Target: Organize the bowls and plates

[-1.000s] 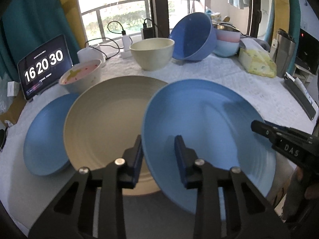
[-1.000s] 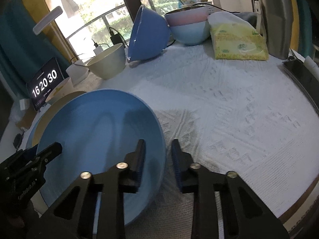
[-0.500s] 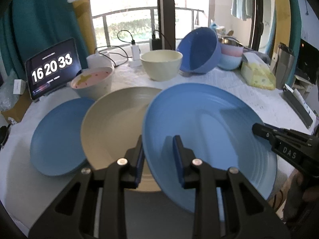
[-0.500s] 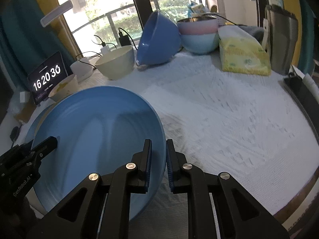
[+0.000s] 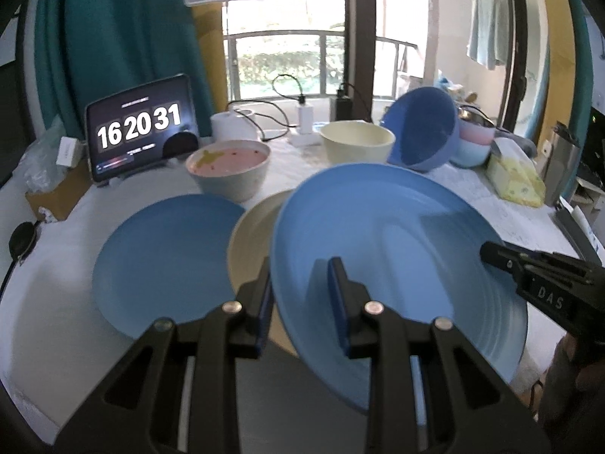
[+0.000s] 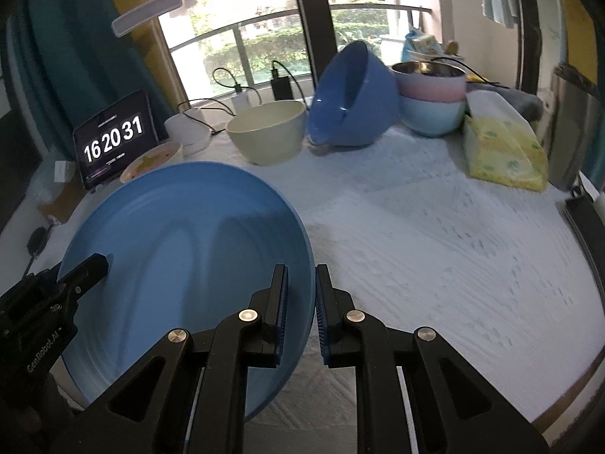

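Both grippers hold one large blue plate [image 5: 397, 249], lifted off the table and tilted. My left gripper [image 5: 302, 295] is shut on its near-left rim. My right gripper [image 6: 300, 302] is shut on its right rim; the plate fills the left of the right wrist view [image 6: 181, 257]. Below it lie a beige plate [image 5: 251, 242] and a smaller blue plate [image 5: 166, 261]. Behind stand a bowl with pink contents [image 5: 228, 170], a cream bowl [image 5: 357, 145], a tipped dark blue bowl [image 5: 423, 132] and stacked pink and light blue bowls [image 6: 431, 102].
A tablet clock [image 5: 140, 128] stands at the back left, with chargers and cables [image 5: 302, 121] by the window. A yellow tissue pack [image 6: 503, 151] and a metal container [image 6: 571, 128] sit at the right. White cloth covers the table [image 6: 435, 246].
Both grippers closed on the large blue plate's rim and raised it off the table, carrying it up and to the right, uncovering more of the smaller blue plate.
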`<action>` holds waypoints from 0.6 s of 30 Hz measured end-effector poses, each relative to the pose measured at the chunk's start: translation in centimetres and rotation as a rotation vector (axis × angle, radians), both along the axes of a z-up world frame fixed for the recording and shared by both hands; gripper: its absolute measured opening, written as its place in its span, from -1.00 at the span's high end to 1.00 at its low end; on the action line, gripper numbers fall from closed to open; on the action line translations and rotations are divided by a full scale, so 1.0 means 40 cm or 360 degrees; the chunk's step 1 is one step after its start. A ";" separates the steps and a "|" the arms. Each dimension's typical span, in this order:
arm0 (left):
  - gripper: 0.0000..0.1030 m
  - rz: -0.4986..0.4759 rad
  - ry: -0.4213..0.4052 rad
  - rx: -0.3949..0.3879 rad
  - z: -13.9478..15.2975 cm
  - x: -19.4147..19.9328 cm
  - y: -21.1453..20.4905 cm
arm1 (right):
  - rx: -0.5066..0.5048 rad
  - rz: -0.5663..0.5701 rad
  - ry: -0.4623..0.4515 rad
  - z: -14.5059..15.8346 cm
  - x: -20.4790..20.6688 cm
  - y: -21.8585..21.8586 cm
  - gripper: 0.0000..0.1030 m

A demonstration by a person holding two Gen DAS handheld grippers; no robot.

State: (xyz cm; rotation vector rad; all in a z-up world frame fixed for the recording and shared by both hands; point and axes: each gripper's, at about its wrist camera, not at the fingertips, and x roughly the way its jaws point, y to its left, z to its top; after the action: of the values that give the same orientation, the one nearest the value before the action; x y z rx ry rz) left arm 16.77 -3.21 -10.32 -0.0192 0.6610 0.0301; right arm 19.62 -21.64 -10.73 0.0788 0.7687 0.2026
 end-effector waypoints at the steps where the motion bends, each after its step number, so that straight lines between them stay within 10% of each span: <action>1: 0.45 0.0011 0.0000 -0.0004 0.000 0.002 0.008 | -0.0002 0.0008 -0.0002 0.002 0.004 0.008 0.69; 18: 0.45 0.0121 0.0021 0.0050 -0.017 0.060 0.065 | -0.0020 0.0081 0.0031 -0.009 0.074 0.086 0.69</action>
State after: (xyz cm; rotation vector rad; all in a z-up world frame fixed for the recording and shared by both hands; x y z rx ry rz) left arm 19.17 -0.60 -11.02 -0.0136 0.6725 0.1143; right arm 22.58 -18.21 -11.11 0.0496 0.7915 0.2455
